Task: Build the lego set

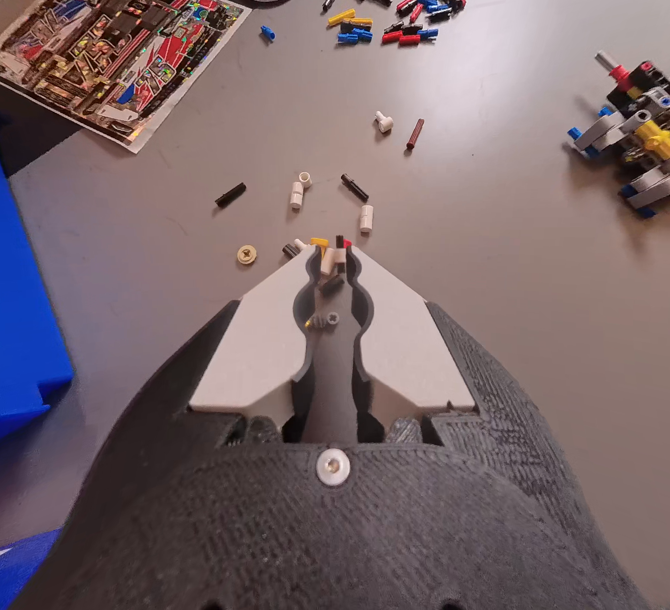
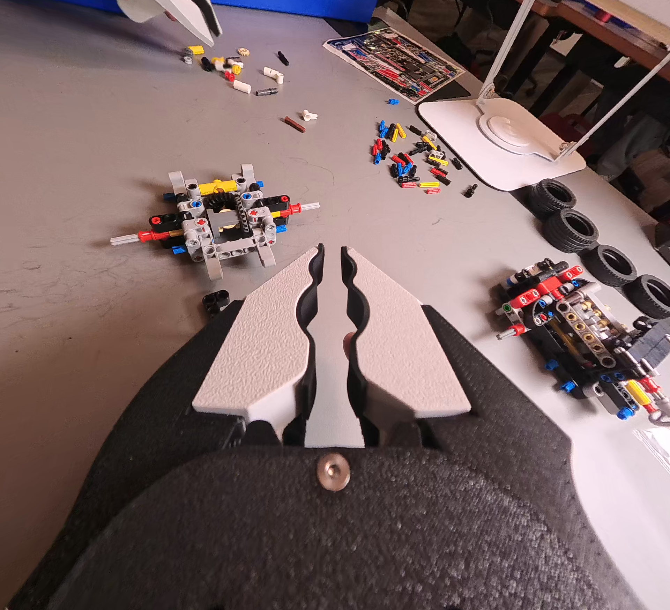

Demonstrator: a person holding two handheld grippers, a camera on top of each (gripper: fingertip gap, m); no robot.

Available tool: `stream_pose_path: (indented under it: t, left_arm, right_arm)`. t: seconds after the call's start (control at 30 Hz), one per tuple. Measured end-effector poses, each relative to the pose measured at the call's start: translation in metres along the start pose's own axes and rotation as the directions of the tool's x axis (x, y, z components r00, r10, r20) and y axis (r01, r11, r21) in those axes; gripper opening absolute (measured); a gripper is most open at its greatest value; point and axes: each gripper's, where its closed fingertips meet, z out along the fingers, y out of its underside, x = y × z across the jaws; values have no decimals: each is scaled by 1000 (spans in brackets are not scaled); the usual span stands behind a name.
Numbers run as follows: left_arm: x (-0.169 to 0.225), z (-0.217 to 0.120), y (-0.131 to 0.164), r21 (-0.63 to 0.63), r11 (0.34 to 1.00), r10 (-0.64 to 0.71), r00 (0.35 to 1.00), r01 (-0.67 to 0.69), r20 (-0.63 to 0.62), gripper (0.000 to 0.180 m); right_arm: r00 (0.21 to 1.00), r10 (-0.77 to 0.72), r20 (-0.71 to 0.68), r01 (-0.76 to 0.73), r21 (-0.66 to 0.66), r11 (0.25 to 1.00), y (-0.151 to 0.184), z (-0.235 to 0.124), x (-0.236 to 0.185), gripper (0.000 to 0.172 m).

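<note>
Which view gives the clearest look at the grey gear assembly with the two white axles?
The right wrist view: the grey gear assembly lies whole on the table just left of the open right gripper, both axles visible. The left wrist view catches only part of it, cut by the right edge.

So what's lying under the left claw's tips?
Under the left claw: a heap of small white, black, yellow and red building pins on the grey table. The fingers cover the heap's outer edges.

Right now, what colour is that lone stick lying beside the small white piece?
Dark reddish-brown stick; clearest in the left wrist view.
</note>
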Motion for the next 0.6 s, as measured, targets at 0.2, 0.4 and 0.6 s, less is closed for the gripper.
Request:
stream_pose_path:
  t: [0.2,0.4,0.6]
  left_arm:
    - [-9,-14,-26,165,979,-123,992,124,-17,18]
    - [13,25,-25,78,989,-120,990,126,-76,20]
    - [15,52,-18,-21,999,-48,998,48,-33,21]
  right_arm:
    - [1000,9,5,-9,-5,1000,2,2,-1,7]
    - [1000,15,12,-15,-15,1000,4,6,-2,7]
    - [1000,18,2,-18,-7,1000,3,2,1,7]
